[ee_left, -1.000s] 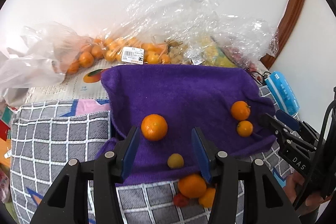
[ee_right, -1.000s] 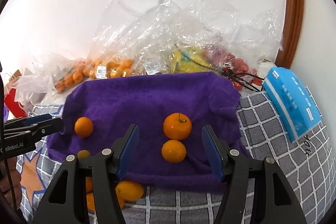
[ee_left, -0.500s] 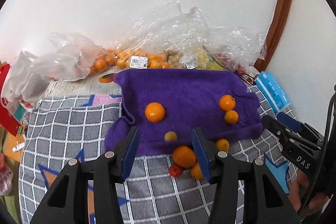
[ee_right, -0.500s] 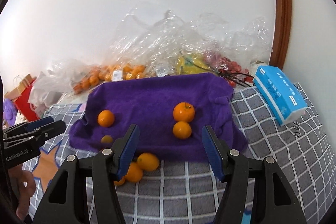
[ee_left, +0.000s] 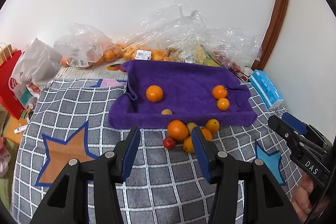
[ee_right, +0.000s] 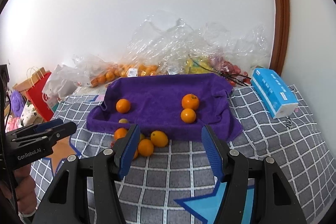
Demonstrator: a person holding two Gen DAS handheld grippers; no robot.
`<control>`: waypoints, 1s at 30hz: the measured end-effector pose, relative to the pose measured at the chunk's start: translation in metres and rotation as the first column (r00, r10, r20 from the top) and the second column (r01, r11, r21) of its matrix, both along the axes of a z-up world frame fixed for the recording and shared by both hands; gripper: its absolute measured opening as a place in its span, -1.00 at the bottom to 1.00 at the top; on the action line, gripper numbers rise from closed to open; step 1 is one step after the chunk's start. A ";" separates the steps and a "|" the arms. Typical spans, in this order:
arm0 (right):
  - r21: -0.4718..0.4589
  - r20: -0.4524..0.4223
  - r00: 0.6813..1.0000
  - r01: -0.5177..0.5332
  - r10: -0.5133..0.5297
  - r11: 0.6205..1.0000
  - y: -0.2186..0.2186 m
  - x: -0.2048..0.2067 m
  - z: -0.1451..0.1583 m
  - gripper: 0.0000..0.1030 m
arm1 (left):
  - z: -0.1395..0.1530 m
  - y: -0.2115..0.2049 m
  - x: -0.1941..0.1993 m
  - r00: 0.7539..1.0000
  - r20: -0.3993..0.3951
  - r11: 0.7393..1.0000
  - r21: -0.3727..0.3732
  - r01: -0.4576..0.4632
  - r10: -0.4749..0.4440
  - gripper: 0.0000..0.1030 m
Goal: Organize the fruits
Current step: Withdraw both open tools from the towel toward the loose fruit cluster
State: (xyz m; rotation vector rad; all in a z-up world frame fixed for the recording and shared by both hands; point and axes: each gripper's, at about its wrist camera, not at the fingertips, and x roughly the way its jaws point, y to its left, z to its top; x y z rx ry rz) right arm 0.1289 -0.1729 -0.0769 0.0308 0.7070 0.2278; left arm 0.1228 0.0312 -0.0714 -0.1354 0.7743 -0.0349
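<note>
Left claw (ee_left: 166,135) jaws apart, nothing between the pads; right claw (ee_right: 171,135) jaws apart too, empty. Both hover over a grey checked blanket (ee_left: 147,177) with star patches. Purple towel (ee_left: 189,85) on it carries three oranges (ee_left: 154,93) and one small yellowish fruit (ee_left: 166,112). Fruit cluster (ee_left: 189,133) sits on the blanket, just beside the towel's near edge: oranges plus a small red fruit (ee_left: 169,142). Readable writing: "DAS" on the right claw body (ee_left: 311,167), "GenRobot.AI" on the left claw body (ee_right: 31,154). Bagged oranges (ee_left: 117,54) behind carry white price labels, text too small. Blue tissue pack (ee_right: 273,93), print unreadable.
</note>
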 end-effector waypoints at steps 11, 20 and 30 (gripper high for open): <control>0.001 -0.009 1.000 -0.014 0.014 1.000 0.000 -0.023 -0.020 0.19 | -0.016 0.008 -0.024 1.000 -0.002 1.000 -0.014 -0.018 0.018 -0.05; -0.026 -0.036 0.999 -0.036 0.035 0.999 0.008 -0.024 -0.047 0.19 | -0.048 0.019 -0.019 0.996 -0.073 0.998 -0.027 -0.053 0.051 -0.06; -0.028 -0.055 0.998 -0.037 0.035 0.999 0.009 -0.005 -0.064 0.12 | -0.067 0.024 -0.012 0.994 -0.102 0.998 -0.025 -0.050 0.047 -0.06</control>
